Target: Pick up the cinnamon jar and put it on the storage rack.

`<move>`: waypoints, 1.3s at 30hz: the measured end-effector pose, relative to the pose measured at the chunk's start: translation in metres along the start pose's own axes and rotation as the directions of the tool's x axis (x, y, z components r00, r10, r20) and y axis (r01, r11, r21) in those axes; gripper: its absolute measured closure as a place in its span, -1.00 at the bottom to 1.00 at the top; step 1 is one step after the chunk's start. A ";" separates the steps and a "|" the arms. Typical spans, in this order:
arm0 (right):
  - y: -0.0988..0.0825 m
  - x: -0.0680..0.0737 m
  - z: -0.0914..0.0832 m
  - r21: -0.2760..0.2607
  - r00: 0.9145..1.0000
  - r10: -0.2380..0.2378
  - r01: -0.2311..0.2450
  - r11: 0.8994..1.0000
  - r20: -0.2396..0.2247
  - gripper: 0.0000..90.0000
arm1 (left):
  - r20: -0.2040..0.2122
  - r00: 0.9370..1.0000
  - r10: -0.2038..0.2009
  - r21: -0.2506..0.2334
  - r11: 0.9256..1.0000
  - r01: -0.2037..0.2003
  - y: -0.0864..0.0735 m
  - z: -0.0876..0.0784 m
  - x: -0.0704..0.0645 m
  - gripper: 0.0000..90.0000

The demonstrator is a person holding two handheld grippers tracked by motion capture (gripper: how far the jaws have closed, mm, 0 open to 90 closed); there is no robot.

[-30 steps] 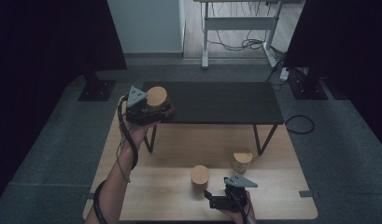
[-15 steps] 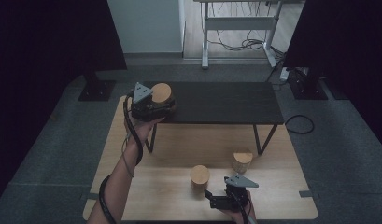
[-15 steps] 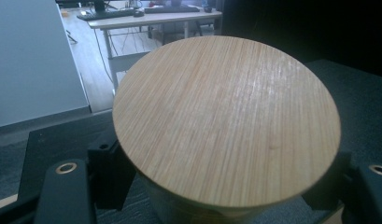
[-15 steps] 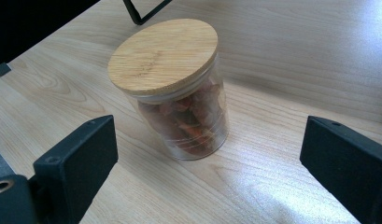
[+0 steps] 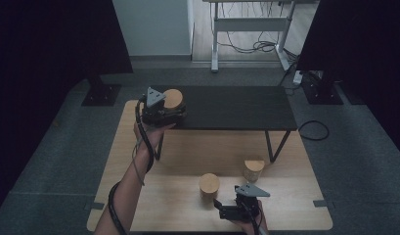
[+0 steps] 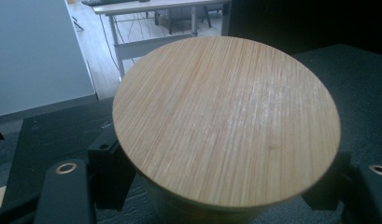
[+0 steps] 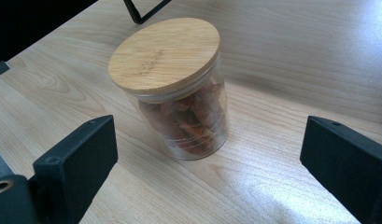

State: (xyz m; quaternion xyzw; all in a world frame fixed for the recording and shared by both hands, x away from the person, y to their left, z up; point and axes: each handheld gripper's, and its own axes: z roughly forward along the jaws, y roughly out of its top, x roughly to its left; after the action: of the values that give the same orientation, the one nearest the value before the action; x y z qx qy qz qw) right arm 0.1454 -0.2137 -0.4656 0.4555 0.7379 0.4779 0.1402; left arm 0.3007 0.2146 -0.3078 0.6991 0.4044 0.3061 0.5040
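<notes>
My left gripper [image 5: 164, 113] jaws clamp glass jar [image 6: 226, 126] below slick bamboo lid, over black shelf's [image 5: 236, 105] left end; right gripper [image 5: 235, 209] jaws gape before second jar [image 7: 177, 88], desk's [image 5: 188, 152] near edge; fragile, grip mid-wall.

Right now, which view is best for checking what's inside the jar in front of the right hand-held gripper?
The right gripper view: the jar stands close between its open jaws, and reddish-brown pieces show through the glass under the wooden lid. The high view shows the same jar small, from above, mostly lid. The left gripper view shows a different jar.
</notes>
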 end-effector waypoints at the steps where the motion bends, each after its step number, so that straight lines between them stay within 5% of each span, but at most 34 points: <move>1: 0.000 0.000 0.000 0.000 1.000 0.000 0.000 1.000 0.000 -0.92 | 0.000 1.000 0.000 0.000 1.000 0.000 0.000 0.000 0.000 -0.43; 7: 0.000 0.000 0.001 0.004 1.000 -0.005 0.005 1.000 -0.003 -0.92 | -0.006 1.000 -0.003 0.007 1.000 0.003 0.002 0.003 0.001 -0.43; 12: 0.000 0.001 0.000 0.001 1.000 -0.003 0.003 1.000 -0.002 -0.92 | -0.023 0.999 -0.049 0.023 0.999 0.050 0.005 0.009 0.004 -0.44; 16: 0.000 0.001 0.000 0.001 1.000 -0.006 0.006 1.000 -0.002 -0.92 | -0.037 0.999 -0.021 0.030 0.999 0.022 0.006 0.010 0.000 -0.44; 30: 0.000 0.002 0.000 0.004 1.000 -0.009 0.010 1.000 -0.004 -0.92 | -0.038 0.999 -0.023 0.029 0.999 0.025 0.005 0.010 -0.001 -0.45; 39: 0.000 0.003 0.000 0.004 1.000 -0.011 0.011 1.000 -0.004 -0.93 | -0.032 0.998 -0.045 0.026 0.999 0.046 0.005 0.006 0.000 -0.84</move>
State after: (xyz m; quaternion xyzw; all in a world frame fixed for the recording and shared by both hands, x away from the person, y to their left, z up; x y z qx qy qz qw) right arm 0.1443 -0.2110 -0.4648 0.4506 0.7418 0.4764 0.1405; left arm 0.3067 0.2110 -0.3046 0.6916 0.4320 0.3003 0.4949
